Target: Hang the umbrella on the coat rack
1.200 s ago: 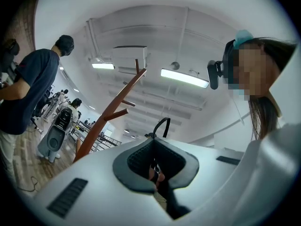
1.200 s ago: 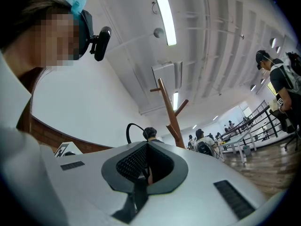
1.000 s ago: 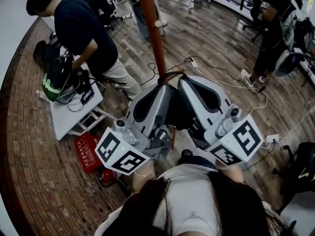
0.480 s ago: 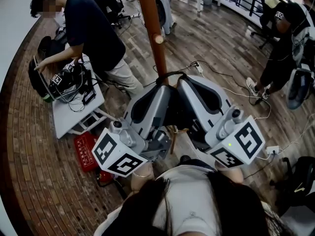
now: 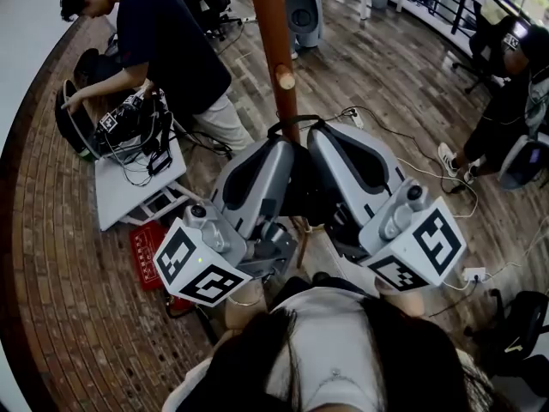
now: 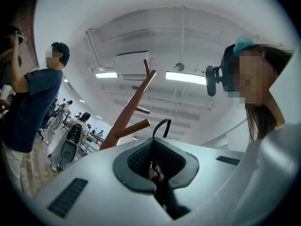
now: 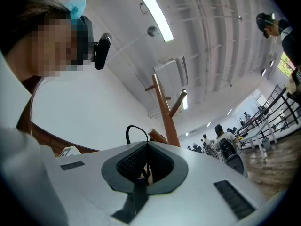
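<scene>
In the last second I've brought the umbrella [image 5: 302,191] in toward the coat rack [image 5: 270,33], and its black strap loop [image 5: 294,124] now sits close to the short peg [image 5: 286,79] on the post. I judge that what's left is to lift the loop over that peg. My left gripper [image 6: 154,172] and right gripper [image 7: 143,173] are side by side, each pinched nearly closed on the umbrella.

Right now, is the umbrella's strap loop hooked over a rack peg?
No: the left gripper view shows the umbrella loop free beside the peg, not over it.
</scene>
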{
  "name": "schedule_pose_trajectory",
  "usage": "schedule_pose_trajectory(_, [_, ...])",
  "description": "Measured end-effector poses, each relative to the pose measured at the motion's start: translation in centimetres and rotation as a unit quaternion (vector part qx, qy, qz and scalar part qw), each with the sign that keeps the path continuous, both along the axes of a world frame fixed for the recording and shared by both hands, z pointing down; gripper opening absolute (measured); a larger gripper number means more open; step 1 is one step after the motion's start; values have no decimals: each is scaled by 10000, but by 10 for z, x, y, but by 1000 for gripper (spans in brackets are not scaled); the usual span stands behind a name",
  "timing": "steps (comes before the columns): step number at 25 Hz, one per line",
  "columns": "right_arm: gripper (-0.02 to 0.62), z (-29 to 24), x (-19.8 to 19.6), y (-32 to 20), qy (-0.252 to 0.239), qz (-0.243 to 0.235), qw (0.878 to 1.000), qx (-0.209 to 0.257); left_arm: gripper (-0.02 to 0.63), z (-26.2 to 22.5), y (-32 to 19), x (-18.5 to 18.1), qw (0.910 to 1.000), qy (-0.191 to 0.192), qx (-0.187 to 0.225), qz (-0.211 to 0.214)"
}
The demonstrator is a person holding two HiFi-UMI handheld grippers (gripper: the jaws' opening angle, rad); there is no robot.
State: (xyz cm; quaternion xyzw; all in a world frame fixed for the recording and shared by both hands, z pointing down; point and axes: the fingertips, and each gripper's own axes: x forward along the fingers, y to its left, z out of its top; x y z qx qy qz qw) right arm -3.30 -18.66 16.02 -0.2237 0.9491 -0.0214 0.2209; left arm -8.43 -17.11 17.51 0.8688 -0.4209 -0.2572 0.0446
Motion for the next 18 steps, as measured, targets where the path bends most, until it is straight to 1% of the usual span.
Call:
schedule_pose_trajectory(4, [34,-4,-5,-6,-24,37,10000,38,12,-4,-6,-5,10000,-17,41,14])
schedule_pose_trajectory(11, [34,-13,-5,-6,-103,213,9996,139,12,-13,-8,-6,9997,-72,106,206])
schedule_pose_trajectory(18, [34,-14,-8,-24,-142,333,9993,112,12,-15,-27,-9,9992,-85,92,386])
